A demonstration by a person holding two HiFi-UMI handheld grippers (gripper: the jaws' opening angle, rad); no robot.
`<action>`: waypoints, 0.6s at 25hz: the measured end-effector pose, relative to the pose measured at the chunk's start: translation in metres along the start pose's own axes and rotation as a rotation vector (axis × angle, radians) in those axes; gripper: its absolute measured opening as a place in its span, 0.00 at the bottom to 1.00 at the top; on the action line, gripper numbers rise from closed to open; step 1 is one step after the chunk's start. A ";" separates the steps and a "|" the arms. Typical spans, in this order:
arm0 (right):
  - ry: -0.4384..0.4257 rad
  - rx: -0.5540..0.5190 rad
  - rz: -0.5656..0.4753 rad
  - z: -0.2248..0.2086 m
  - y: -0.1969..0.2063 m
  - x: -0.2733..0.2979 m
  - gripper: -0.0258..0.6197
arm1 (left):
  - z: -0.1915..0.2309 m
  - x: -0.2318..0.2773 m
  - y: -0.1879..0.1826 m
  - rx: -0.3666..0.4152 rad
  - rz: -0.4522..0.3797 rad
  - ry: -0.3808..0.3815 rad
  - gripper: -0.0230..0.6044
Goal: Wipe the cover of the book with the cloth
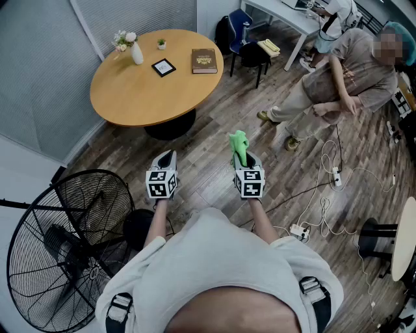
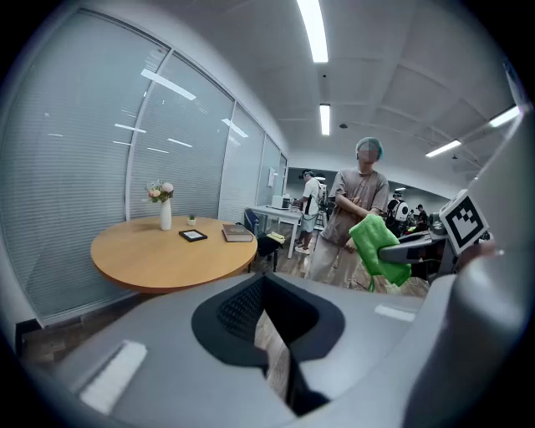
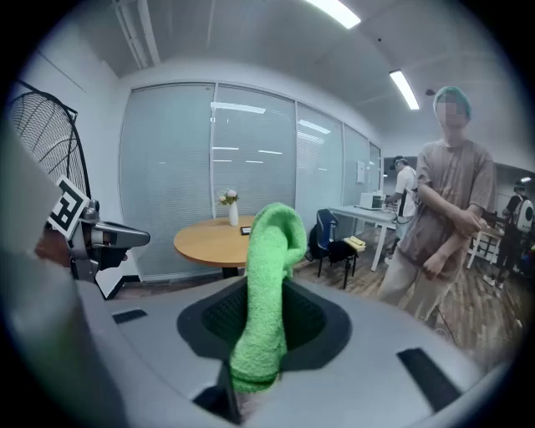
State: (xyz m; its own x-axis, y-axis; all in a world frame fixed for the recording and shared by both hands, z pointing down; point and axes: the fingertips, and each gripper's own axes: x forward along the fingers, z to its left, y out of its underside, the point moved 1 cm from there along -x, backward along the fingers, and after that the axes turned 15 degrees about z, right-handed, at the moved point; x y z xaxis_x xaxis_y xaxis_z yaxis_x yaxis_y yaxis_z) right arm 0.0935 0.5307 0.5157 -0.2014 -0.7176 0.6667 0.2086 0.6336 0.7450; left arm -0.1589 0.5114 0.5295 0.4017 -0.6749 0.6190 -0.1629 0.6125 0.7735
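The brown book (image 1: 204,60) lies on the far right part of the round wooden table (image 1: 136,97), well ahead of both grippers; the left gripper view shows the book (image 2: 237,233) too. My right gripper (image 1: 242,158) is shut on a green cloth (image 1: 238,144), which stands up out of the jaws. In the right gripper view the cloth (image 3: 266,292) rises between the jaws and hides part of the table (image 3: 209,240). My left gripper (image 1: 168,157) hangs to the left at the same height, jaws together and holding nothing. Both grippers are above the wooden floor, short of the table.
On the table stand a white vase with flowers (image 1: 135,51), a tiny potted plant (image 1: 161,43) and a black-framed tablet (image 1: 163,67). A person (image 1: 338,84) sits at the right near a white desk (image 1: 286,16) and dark chairs (image 1: 250,49). A big floor fan (image 1: 65,240) stands at my left; cables (image 1: 325,195) lie at right.
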 end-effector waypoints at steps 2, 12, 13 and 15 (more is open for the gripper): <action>0.000 0.001 0.000 0.001 0.002 -0.001 0.19 | -0.001 0.001 0.003 0.000 0.006 -0.001 0.05; -0.018 0.011 -0.004 -0.010 0.009 -0.003 0.19 | -0.014 0.004 0.005 0.004 0.019 -0.012 0.05; -0.022 0.017 -0.009 -0.011 0.010 -0.004 0.19 | -0.016 0.004 0.005 0.006 0.018 -0.013 0.05; -0.033 0.018 -0.018 -0.014 0.010 -0.006 0.19 | -0.020 0.004 0.005 0.003 0.017 -0.014 0.05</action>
State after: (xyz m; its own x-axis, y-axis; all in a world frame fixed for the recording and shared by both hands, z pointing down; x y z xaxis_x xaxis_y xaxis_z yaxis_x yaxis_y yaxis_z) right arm 0.1098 0.5370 0.5187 -0.2366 -0.7189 0.6536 0.1877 0.6262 0.7567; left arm -0.1394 0.5197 0.5330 0.3865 -0.6701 0.6337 -0.1725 0.6225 0.7634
